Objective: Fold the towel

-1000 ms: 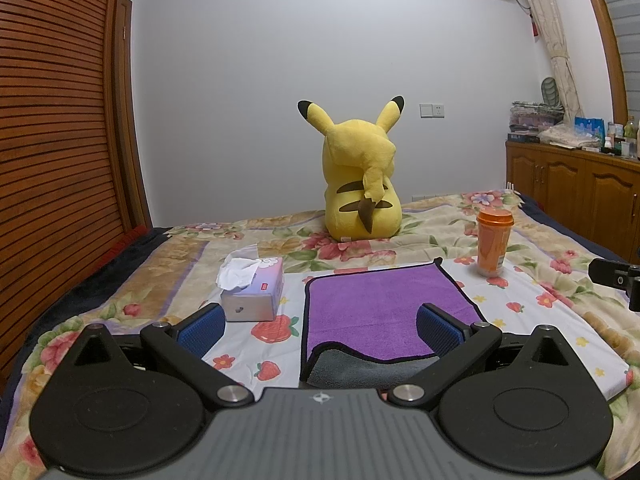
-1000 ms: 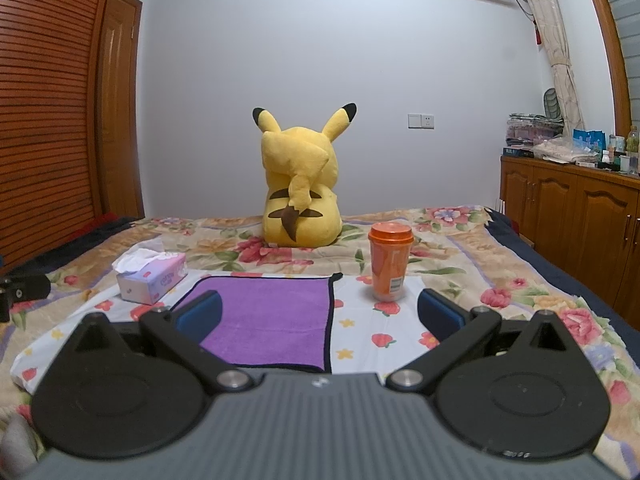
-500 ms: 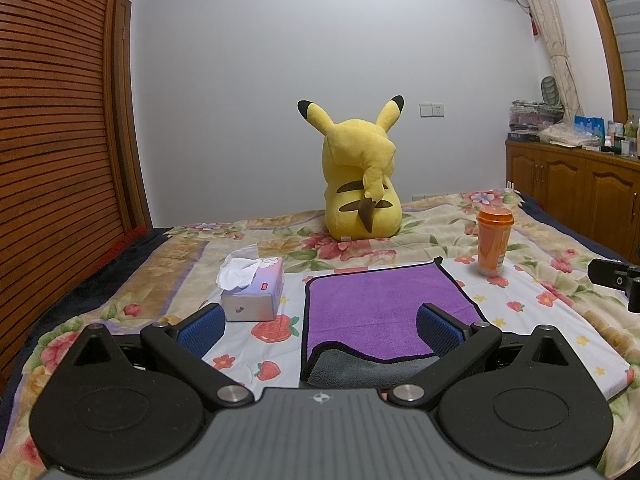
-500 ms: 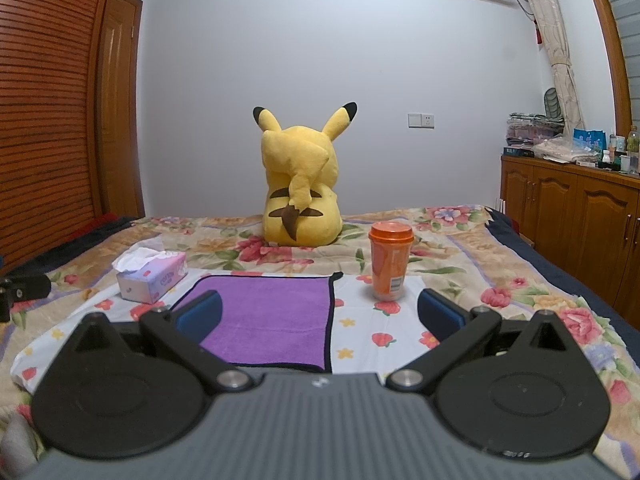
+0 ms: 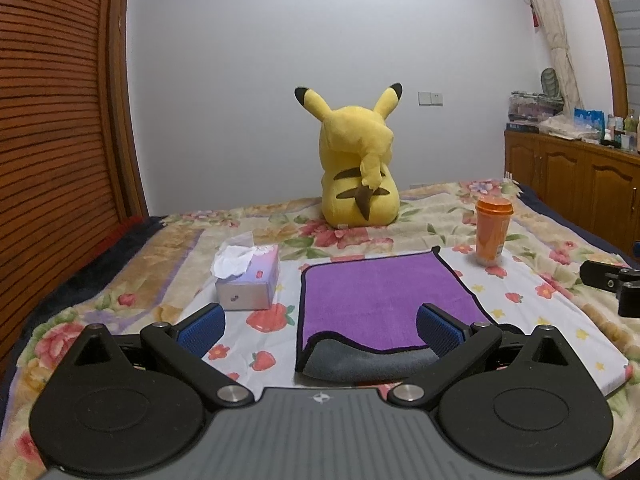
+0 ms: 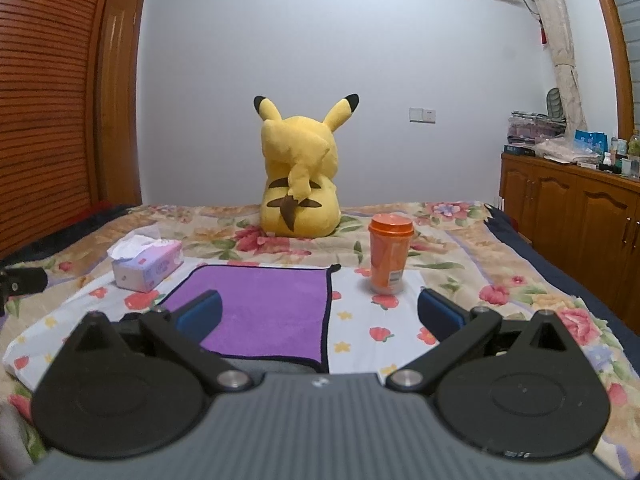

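A purple towel (image 5: 376, 296) with a black hem lies folded on the flowered bedspread; its grey underside shows at the near edge. It also shows in the right wrist view (image 6: 264, 304). My left gripper (image 5: 320, 326) is open and empty, held just short of the towel's near edge, its right fingertip over the towel's near right corner. My right gripper (image 6: 320, 310) is open and empty, near the towel's right edge, its left fingertip over the towel.
A tissue box (image 5: 250, 276) stands left of the towel. An orange cup (image 5: 493, 232) stands at its far right corner. A yellow plush toy (image 5: 358, 168) sits behind. A wooden cabinet (image 6: 568, 208) runs along the right; a slatted wooden wall (image 5: 52, 160) is at left.
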Available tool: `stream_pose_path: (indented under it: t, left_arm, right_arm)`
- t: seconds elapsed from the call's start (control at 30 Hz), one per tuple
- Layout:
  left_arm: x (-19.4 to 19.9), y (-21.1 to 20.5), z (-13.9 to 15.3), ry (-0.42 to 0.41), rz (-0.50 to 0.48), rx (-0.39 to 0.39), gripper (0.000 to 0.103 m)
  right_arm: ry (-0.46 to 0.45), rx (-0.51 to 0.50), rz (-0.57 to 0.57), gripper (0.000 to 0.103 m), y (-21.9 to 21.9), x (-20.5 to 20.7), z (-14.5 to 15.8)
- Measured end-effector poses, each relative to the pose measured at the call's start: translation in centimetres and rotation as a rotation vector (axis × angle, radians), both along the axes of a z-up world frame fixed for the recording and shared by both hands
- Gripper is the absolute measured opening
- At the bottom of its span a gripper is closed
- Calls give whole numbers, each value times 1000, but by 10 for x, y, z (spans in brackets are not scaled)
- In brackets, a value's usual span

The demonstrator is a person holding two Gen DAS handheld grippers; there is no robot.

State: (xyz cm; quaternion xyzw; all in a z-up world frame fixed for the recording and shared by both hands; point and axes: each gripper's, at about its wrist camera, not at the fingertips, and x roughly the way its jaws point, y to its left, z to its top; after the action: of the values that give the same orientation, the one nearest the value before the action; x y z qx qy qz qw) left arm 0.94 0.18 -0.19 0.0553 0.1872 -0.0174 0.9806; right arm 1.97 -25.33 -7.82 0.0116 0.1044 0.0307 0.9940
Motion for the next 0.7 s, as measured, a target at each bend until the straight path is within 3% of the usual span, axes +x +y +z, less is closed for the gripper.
stream_pose_path:
  t: [0.37, 0.5, 0.7]
  left_arm:
    - [27, 6, -4, 66, -15, -5, 103]
    - [35, 6, -3, 58, -31, -10, 103]
    - [56, 15, -6, 94, -26, -9, 103]
  right_arm:
    - [52, -50, 75, 102, 12, 22, -4]
    - [91, -54, 90, 89, 14, 34, -6]
    - [138, -41, 94, 89, 13, 53, -12]
